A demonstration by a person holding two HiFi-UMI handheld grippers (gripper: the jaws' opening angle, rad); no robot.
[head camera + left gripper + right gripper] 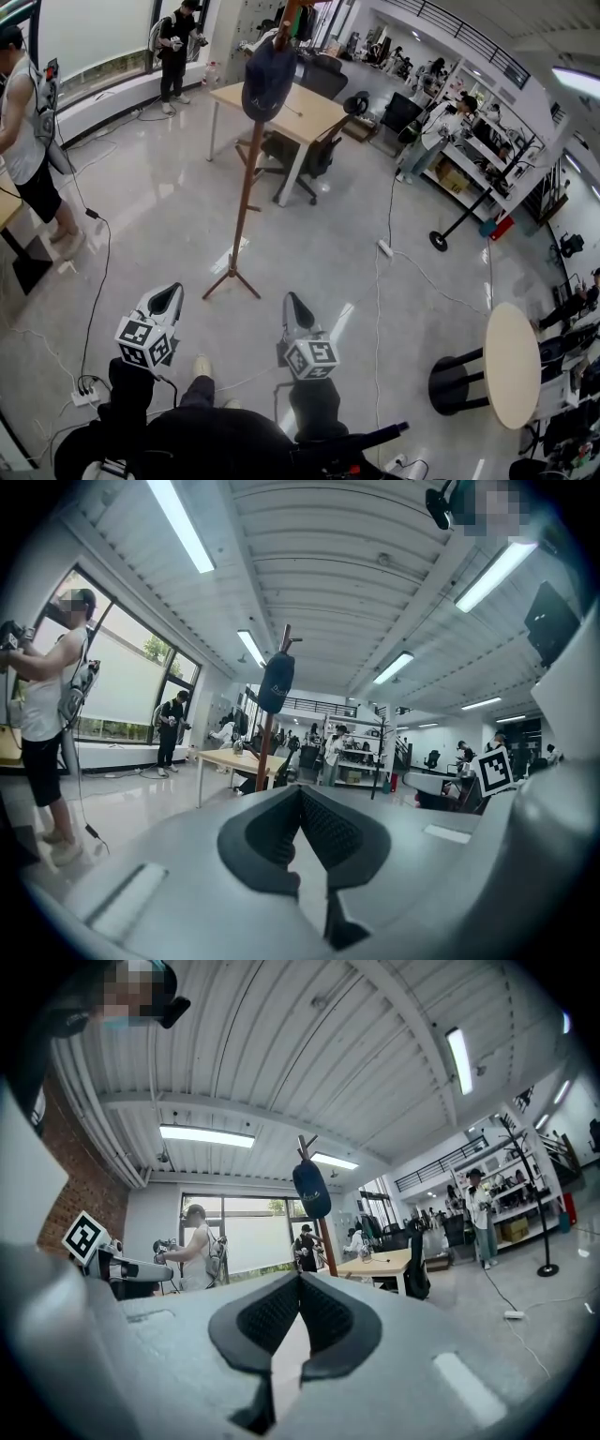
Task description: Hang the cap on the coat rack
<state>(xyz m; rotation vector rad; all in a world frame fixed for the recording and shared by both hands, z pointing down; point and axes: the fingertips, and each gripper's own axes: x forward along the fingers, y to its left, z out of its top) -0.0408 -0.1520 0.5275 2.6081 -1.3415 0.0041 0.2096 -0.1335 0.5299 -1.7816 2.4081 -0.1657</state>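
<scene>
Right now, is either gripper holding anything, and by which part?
Nothing. The left gripper and right gripper are shut, empty; the cap hangs on the coat rack.

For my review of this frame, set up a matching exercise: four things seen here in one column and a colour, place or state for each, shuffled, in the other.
Things:
1. cap
2. coat rack
3. left gripper
4. round table

Descriptions:
A. jaws together, nothing between them
B. pale top, near the right side of the head view
C. dark blue, hanging up high
D. brown wood, standing on the floor on spread feet

Pairs: 1-C, 2-D, 3-A, 4-B
</scene>
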